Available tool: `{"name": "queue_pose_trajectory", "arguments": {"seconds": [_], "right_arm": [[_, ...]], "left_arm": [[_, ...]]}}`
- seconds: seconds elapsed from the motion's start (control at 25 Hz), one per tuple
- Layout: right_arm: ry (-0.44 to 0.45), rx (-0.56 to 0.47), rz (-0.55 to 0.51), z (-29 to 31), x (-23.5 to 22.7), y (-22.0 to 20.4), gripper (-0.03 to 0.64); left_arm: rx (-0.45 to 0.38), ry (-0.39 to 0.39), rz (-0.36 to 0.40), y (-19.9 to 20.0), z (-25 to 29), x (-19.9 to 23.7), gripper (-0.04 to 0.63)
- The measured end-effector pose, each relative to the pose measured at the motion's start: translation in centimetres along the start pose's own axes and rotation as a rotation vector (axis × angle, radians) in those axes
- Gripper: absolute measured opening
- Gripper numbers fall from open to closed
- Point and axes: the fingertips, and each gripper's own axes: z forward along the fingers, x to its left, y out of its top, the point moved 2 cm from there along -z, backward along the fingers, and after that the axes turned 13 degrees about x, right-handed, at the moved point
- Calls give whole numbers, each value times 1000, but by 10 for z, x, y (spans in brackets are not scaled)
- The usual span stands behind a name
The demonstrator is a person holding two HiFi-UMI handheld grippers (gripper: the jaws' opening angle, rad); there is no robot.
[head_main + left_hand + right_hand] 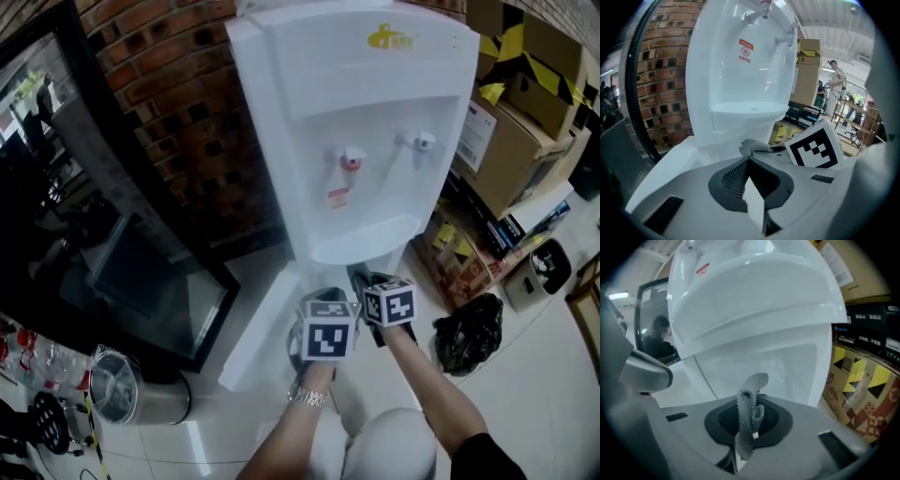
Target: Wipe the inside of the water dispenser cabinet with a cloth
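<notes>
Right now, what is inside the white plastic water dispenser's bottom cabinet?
Its white door stands open. Only white wall shows past the grey knitted cloth in the right gripper; the drip ledge covers the rest.

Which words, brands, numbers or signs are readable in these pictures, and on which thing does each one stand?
Nothing here reads clearly enough to quote.
Yellow logo on the dispenser top: blurred.
Red label under the red tap: print too small.
White label on the cardboard box: too small.
White print on the dark boxes: blurred.
</notes>
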Motion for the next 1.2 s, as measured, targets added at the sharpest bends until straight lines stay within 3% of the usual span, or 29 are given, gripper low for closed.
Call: {"name": "queue_pose_trajectory", "arguments": {"seconds": [0.36,0.56,0.96,1.08,1.2], "right_arm": [[128,-47,-104,37,43,26,23],[142,14,-131,79,45,10,23],[69,200,-145,133,33,-63,23],[40,229,-151,125,22,-61,23],[-12,147,-139,92,11,-29,23]], "left_arm": [[-22,59,-22,-3,-12,27,0],[-47,72,-24,0,-18,30,0],[-65,94,-34,-1,-27,47,0],[-75,118,-35,0,-26,54,0],[-81,120,-23,4,-24,53,0]]}}
